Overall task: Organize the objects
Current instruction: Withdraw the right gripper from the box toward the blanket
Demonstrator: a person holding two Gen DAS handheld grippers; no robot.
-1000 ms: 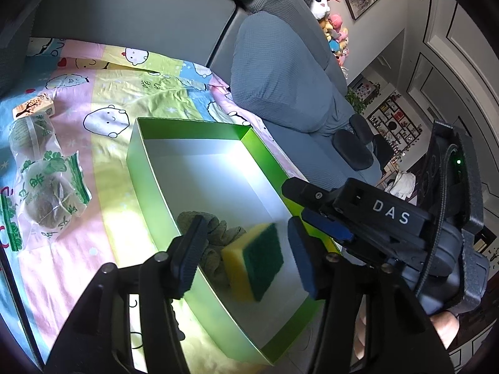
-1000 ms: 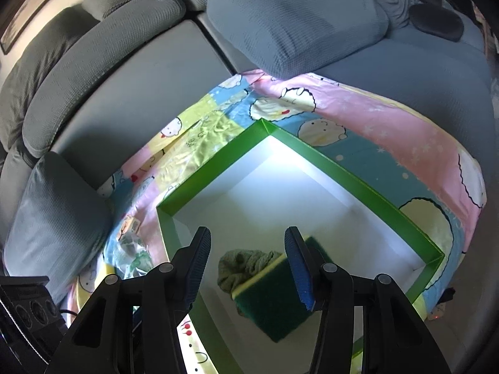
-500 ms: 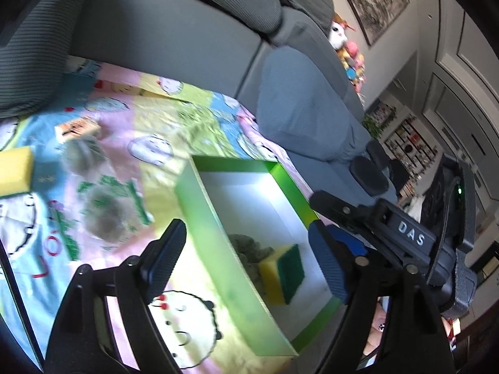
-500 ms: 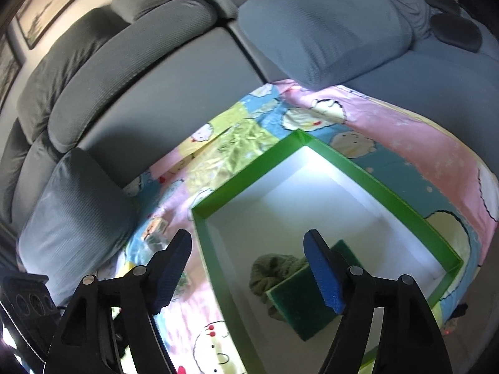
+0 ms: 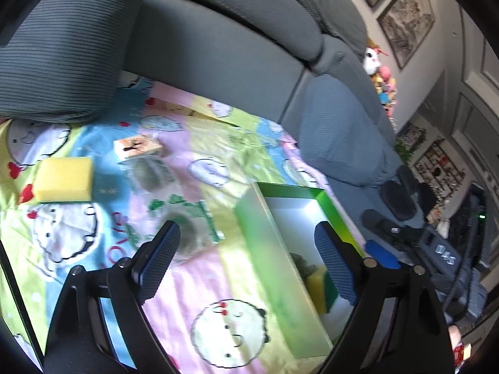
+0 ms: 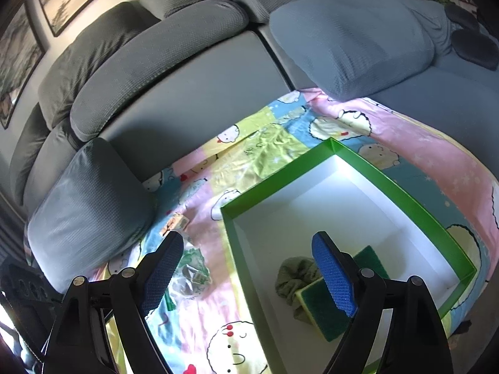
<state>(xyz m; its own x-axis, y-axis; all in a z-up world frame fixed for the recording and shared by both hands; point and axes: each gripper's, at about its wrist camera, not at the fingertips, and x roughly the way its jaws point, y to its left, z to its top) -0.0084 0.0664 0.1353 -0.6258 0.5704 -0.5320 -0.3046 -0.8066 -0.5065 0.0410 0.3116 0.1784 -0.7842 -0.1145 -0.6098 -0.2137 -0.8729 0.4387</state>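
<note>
left hand-held gripper [image 5: 246, 255] and right hand-held gripper [image 6: 249, 268], jaws just opened wide, nothing gripped

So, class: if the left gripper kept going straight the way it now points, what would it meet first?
Probably the patterned blanket just beside the near wall of the green box. The left gripper is open and empty, aimed downward there; depth is hard to judge, so it might clip the box wall instead.

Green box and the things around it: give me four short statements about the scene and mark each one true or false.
1. The green box holds a sponge and a crumpled cloth. True.
2. The right gripper is shut on the sponge. False: it is open and empty.
3. A yellow sponge lies on the blanket, outside the box. True.
4. The left gripper grips the small printed carton. False: it is open, and the carton lies on the blanket.
</note>
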